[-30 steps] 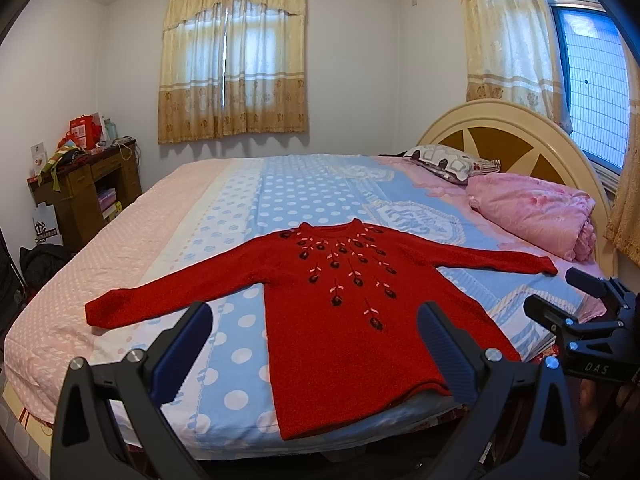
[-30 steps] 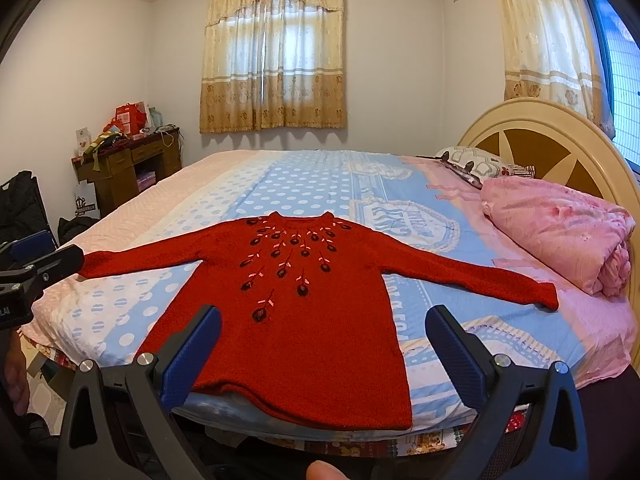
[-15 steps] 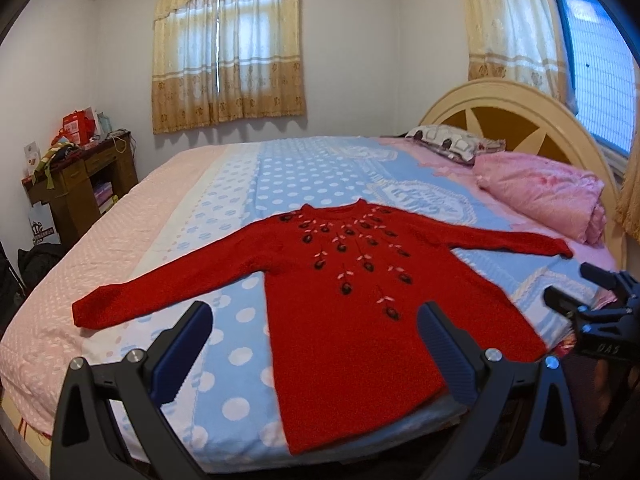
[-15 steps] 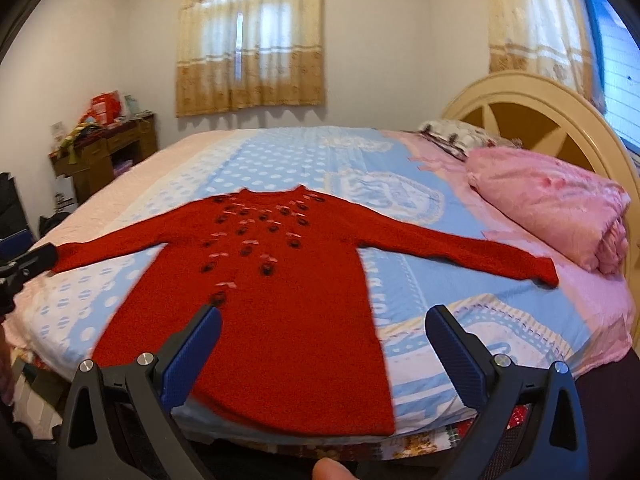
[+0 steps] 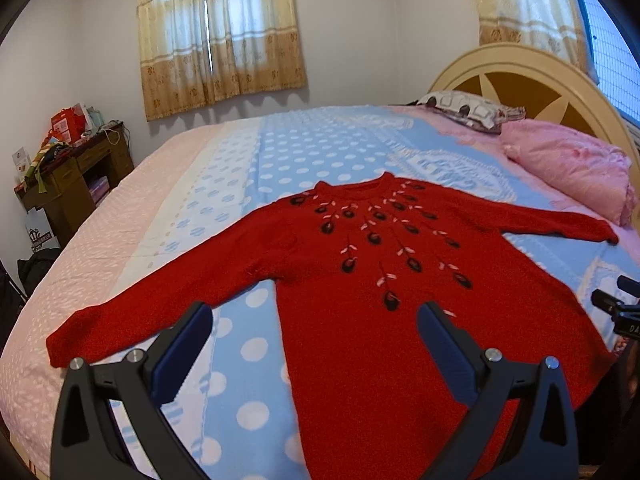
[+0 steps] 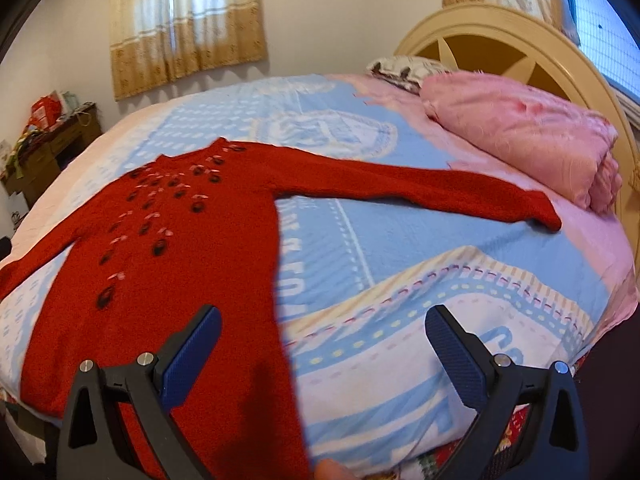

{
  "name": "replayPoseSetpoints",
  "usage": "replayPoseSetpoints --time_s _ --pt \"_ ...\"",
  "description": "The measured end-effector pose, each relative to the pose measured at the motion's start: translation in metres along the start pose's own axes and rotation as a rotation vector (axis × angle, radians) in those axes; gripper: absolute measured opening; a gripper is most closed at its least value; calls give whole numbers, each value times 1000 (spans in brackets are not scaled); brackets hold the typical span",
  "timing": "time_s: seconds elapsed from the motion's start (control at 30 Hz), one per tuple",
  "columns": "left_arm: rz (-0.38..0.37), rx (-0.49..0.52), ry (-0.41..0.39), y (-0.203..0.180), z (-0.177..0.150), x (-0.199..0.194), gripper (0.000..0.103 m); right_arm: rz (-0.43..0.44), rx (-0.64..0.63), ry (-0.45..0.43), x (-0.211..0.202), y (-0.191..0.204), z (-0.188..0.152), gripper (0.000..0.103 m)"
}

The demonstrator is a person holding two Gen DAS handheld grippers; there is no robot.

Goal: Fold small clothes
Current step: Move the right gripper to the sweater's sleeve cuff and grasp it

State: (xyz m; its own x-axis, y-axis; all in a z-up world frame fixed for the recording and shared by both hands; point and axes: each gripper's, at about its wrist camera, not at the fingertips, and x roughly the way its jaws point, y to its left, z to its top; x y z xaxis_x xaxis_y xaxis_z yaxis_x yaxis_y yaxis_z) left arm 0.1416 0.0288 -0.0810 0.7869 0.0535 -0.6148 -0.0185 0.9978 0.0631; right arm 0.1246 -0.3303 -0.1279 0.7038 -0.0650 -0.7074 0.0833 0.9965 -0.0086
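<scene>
A: Why is the sweater (image 5: 372,280) spread flat across the middle of the bed (image 5: 304,148), sleeves out?

B: Probably so each side folds in cleanly. The left claw (image 5: 314,344) and right claw (image 6: 322,344) both gape wide at the bottom of the frame, holding nothing.

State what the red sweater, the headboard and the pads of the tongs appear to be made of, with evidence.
Red sweater: probably knitted wool or acrylic; fuzzy matte surface, stitched flowers.
Headboard: likely cream-painted wood, smooth with a slight sheen, brown panels between spokes.
Pads of the tongs: seemingly blue rubber or plastic, finely ribbed.
</scene>
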Motion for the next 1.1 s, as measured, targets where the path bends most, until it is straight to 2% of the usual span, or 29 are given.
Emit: replayPoseSetpoints --time_s 0.2,0.6,0.87,0.93,1.1 --pt "6 29 35 0 7 31 103 -30 48 22 24 -24 13 102" --pt "50 61 54 15 30 91 103 -110 159 89 69 -82 34 102" --pt "94 31 77 39 42 132 103 -146 325 76 68 -152 47 102" --pt "112 14 79 48 43 141 103 -182 372 57 65 -174 52 101" --pt "155 -13 95 63 40 161 103 -271 440 45 65 -217 63 90"
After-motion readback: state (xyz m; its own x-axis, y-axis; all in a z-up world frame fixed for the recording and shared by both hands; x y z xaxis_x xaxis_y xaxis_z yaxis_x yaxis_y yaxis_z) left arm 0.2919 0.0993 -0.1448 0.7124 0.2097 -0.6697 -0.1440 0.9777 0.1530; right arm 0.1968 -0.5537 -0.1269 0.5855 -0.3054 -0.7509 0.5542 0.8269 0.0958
